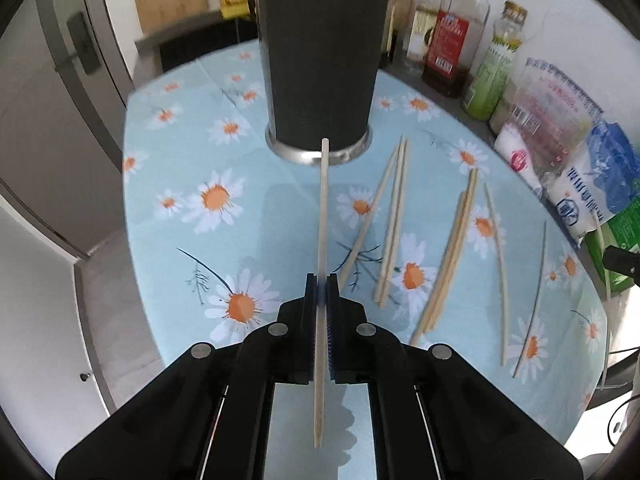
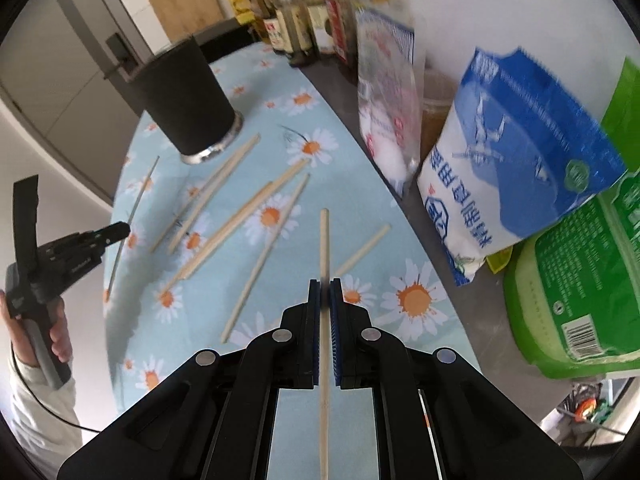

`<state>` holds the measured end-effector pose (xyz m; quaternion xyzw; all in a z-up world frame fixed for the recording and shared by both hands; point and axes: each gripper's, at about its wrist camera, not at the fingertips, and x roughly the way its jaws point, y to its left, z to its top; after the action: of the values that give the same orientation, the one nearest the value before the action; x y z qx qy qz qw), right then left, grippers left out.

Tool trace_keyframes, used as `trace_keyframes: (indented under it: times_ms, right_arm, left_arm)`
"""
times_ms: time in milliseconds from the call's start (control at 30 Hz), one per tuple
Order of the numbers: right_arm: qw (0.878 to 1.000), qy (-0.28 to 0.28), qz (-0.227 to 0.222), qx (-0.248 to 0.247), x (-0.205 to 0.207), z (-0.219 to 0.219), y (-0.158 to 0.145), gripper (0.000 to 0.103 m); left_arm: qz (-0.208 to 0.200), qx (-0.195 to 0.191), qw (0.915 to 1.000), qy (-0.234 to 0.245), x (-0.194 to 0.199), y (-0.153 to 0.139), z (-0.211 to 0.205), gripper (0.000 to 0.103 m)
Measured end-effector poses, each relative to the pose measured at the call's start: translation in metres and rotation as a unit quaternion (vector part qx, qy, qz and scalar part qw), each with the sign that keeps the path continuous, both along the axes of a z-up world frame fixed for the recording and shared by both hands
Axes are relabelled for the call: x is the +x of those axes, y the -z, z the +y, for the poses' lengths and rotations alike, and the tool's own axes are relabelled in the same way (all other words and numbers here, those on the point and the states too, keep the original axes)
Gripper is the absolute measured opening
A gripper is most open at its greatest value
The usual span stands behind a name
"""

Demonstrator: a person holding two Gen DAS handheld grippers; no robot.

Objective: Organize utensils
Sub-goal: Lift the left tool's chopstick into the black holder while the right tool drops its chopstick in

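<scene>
On the daisy-print tablecloth [image 1: 192, 152], the left gripper [image 1: 321, 280] pinches one chopstick [image 1: 323, 216] pointing at the dark utensil holder [image 1: 320, 72]; loose chopsticks [image 1: 394, 220] lie rightward; the right gripper [image 2: 325, 284] pinches another chopstick [image 2: 324, 240].

Cloth: blue daisy-print tablecloth [image 1: 224, 216] covering the desk.
Bottles: oil and sauce bottles [image 1: 452, 36] at the back.
Bags: blue-white bag [image 2: 516, 168] beside green bag [image 2: 580, 288].
</scene>
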<state>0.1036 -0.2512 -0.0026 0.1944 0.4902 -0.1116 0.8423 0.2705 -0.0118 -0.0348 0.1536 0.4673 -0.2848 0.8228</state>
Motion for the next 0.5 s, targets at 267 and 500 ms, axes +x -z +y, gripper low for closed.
trace_keyframes:
  times_ms: [267,500]
  right_arm:
    - [0.998,-0.026,-0.049,-0.012,-0.001,0.003,-0.033,0.005]
    - [0.992,-0.057,-0.113,-0.017,0.008,0.009,-0.072,0.005]
  left_arm:
    - [-0.046,-0.019,0.9985,-0.024,-0.022,-0.044,0.004,0.005]
    - [-0.094,-0.042,0.9932,-0.055,-0.041,-0.093,0.004,0.005]
